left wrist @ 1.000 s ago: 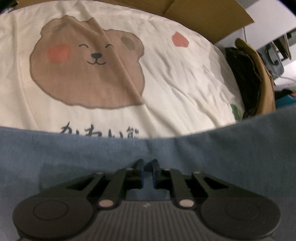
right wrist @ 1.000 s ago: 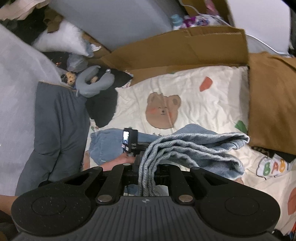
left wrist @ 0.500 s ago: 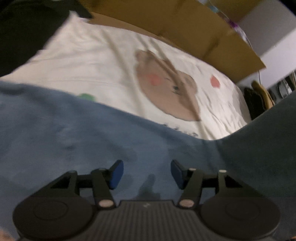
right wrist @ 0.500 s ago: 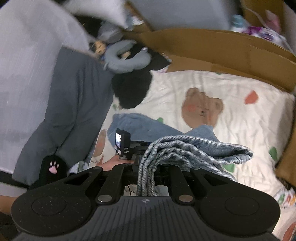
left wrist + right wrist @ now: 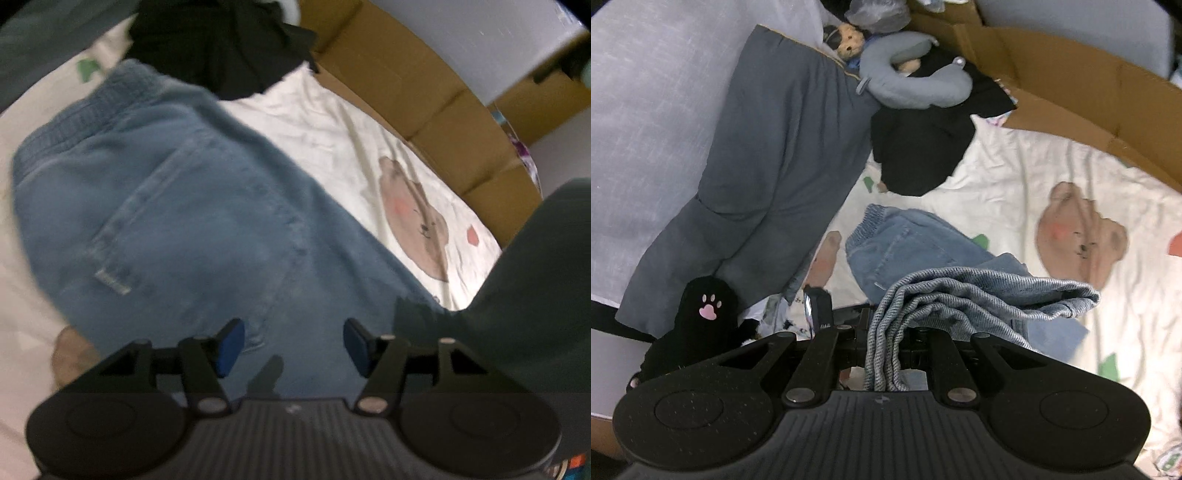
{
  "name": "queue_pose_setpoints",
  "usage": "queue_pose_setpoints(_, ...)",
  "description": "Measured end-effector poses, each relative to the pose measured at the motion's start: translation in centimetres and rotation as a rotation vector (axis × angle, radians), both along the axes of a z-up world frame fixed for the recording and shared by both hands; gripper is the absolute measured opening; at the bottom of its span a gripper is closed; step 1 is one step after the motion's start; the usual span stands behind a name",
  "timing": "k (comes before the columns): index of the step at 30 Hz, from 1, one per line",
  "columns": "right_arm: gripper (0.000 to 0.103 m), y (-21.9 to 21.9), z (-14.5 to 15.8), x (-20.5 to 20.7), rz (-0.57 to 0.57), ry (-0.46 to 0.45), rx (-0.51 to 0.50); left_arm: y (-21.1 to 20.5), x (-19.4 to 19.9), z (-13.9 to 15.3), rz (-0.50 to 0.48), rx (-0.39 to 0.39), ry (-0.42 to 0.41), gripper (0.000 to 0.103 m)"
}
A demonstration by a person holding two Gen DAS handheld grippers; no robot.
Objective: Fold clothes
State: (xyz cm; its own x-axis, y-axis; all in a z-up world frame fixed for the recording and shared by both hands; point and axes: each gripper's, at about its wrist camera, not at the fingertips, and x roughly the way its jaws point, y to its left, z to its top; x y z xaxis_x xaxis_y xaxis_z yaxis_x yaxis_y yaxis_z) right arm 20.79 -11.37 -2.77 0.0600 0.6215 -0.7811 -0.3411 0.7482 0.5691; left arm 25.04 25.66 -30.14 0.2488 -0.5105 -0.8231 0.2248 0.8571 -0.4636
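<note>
Looking along the left claw (image 5: 293,345), its blue pads (image 5: 229,347) stand wide apart with nothing between them, poised just above the jeans (image 5: 166,221). This view gives the close detail: soft, faded blue denim, an elastic gathered waistband at the far end, a stitched back pocket and a long seam running toward the claw. The jeans lie flat on a cream bedsheet (image 5: 332,122) printed with a brown bear (image 5: 413,221) that has pink cheeks. A black garment (image 5: 221,40) lies beyond the waistband, and a brown cardboard wall (image 5: 424,92) borders the bed. A dark blurred fold of cloth fills the right edge; what it is cannot be told.

From the right wrist, the right claw (image 5: 886,343) is clamped on a bunched fold of the jeans' (image 5: 979,295) leg end, whose paler, ribbed underside drapes in layers to the right, lifted over the part that lies flat. Only here does the wider bed show: the waistband end resting on the bedsheet (image 5: 1015,177), a grey pillow (image 5: 768,166) to the left, a grey neck pillow (image 5: 912,81) with a small plush toy (image 5: 849,38) beside it, the black garment (image 5: 919,151), and a black paw-print plush (image 5: 698,314) near the claw.
</note>
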Motion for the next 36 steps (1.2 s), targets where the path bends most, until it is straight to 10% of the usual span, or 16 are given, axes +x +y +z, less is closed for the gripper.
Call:
queue_pose_setpoints(32,0.015,15.8,-20.2,4.8,0.016,0.212,0.054,8.4,-2.1,0.7,0.268,-0.051,0.019,0.063)
queue_pose_setpoints(36,0.031,17.5,-22.2,4.8,0.011,0.257,0.084,8.6,-2.1,0.9,0.281,-0.043,0.021,0.063)
